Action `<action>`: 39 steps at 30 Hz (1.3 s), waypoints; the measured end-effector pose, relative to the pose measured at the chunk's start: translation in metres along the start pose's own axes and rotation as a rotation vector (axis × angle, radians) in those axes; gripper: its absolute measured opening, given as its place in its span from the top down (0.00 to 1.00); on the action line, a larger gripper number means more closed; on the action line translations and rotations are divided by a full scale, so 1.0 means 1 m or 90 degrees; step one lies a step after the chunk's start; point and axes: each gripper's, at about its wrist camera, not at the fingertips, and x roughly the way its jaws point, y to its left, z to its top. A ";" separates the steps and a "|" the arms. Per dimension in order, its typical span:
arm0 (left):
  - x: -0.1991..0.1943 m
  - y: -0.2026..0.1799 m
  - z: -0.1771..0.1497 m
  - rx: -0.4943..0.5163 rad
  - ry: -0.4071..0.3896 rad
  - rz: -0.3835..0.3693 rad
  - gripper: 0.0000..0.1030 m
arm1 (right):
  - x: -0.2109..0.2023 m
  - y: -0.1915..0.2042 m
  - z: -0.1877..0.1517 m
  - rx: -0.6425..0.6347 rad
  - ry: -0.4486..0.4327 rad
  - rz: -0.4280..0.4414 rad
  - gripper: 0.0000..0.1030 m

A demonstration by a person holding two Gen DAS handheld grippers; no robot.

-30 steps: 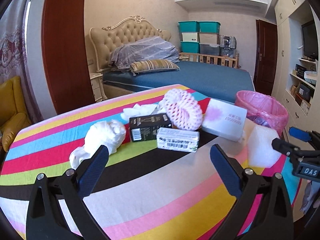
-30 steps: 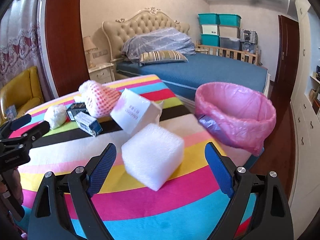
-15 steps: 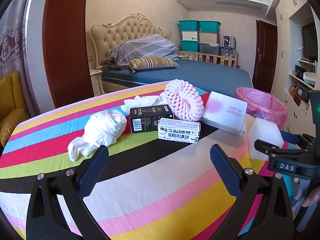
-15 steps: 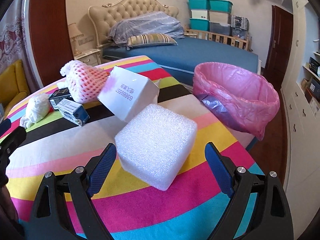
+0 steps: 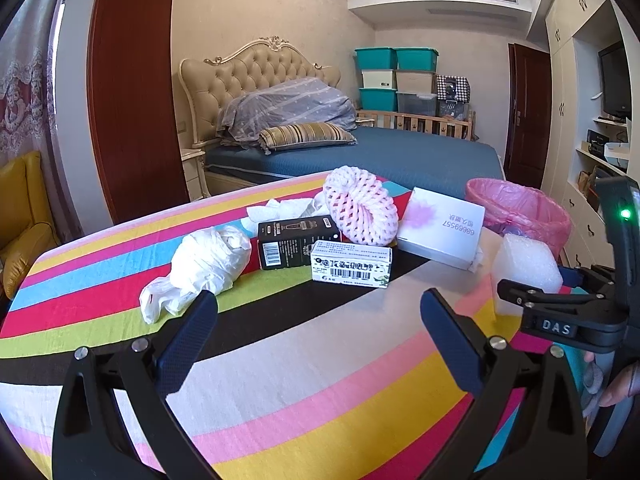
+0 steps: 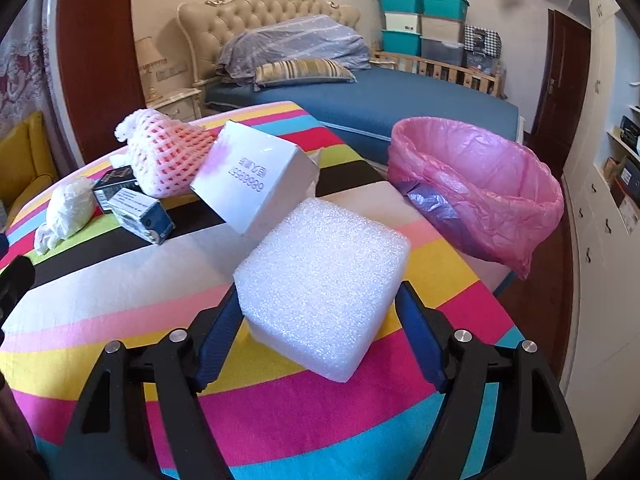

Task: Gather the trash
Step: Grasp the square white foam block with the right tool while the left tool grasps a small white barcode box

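A white foam block [image 6: 324, 284] sits on the striped table, and my right gripper [image 6: 316, 332] has closed onto its sides; it also shows in the left wrist view [image 5: 524, 272]. The pink-lined trash bin [image 6: 480, 184] stands just past the table's right edge. My left gripper [image 5: 316, 340] is open and empty over the table's near middle. Beyond it lie a crumpled white plastic bag [image 5: 208, 260], a black box [image 5: 296, 240], a small white box with barcode [image 5: 352, 268], a pink foam net [image 5: 360, 212] and a white carton [image 5: 440, 224].
A bed with blue cover [image 5: 380, 152] stands behind the table. A yellow armchair [image 5: 20, 216] is at the left. Cabinets and shelves [image 5: 592, 140] line the right wall. Crumpled tissue [image 5: 280, 210] lies behind the black box.
My right gripper moved forward and narrowed from wide open onto the foam block. The left gripper stayed open and shifted only slightly.
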 end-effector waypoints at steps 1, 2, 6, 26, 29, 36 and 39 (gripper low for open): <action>0.000 0.000 0.000 0.000 0.000 0.000 0.05 | -0.002 0.000 -0.001 -0.003 -0.007 0.004 0.31; 0.000 -0.001 0.000 0.000 0.001 0.001 0.05 | -0.005 -0.001 -0.002 -0.007 -0.013 0.012 0.31; 0.004 -0.002 0.000 -0.002 0.015 -0.001 0.05 | -0.013 -0.002 -0.001 -0.015 -0.033 0.035 0.32; 0.113 -0.049 0.043 -0.045 0.142 0.047 0.13 | -0.031 -0.035 0.008 0.001 -0.102 0.098 0.31; 0.125 -0.046 0.047 -0.050 0.161 0.065 0.14 | -0.032 -0.040 0.008 0.009 -0.105 0.105 0.31; 0.109 -0.012 0.036 -0.066 0.174 0.102 0.17 | -0.034 -0.041 0.005 0.019 -0.104 0.115 0.31; 0.089 0.006 0.025 -0.081 0.164 0.108 0.17 | -0.035 -0.035 0.005 0.012 -0.102 0.124 0.31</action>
